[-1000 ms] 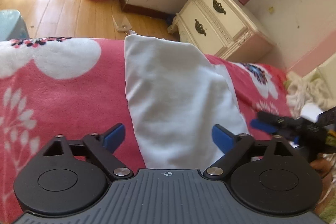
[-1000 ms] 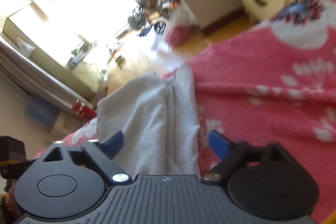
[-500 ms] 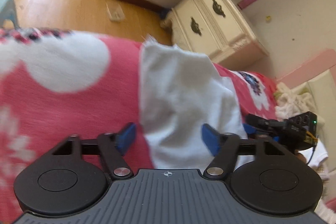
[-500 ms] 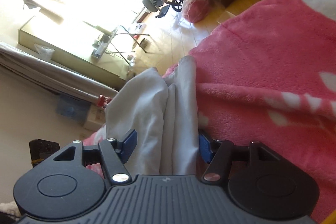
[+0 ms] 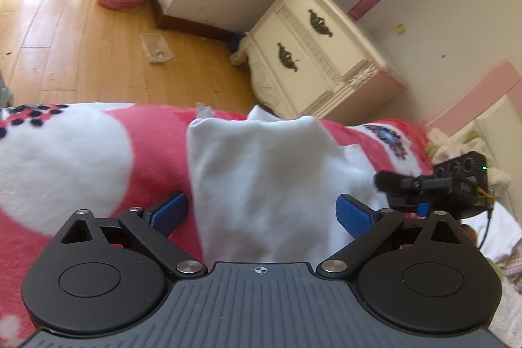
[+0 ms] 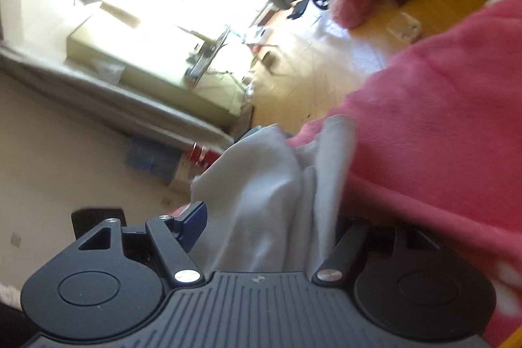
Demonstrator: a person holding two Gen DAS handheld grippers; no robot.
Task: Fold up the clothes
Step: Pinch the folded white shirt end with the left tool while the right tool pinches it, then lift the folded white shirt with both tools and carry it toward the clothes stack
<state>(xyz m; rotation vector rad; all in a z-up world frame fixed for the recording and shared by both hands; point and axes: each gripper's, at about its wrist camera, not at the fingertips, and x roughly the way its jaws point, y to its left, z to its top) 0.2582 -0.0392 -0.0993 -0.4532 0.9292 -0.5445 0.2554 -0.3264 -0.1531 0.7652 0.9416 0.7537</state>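
White garment (image 5: 270,185) is bunched up on the pink floral blanket (image 5: 75,158), w/ its near end sitting right between the left gripper (image 5: 261,212) fingers. Jaws just opened wider, blue pads (image 5: 169,212) clear of the cloth on both sides, so released. Right gripper (image 6: 264,224) comes in from the right w/ cloth between its jaws too; they've just been spreading, but the far pad's hidden by cloth, can't tell if it pinches.

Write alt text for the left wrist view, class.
The left gripper, its jaws just opened wider, straddles a white garment lying on a pink floral blanket. The right gripper reaches in from the right; a cream nightstand stands behind.
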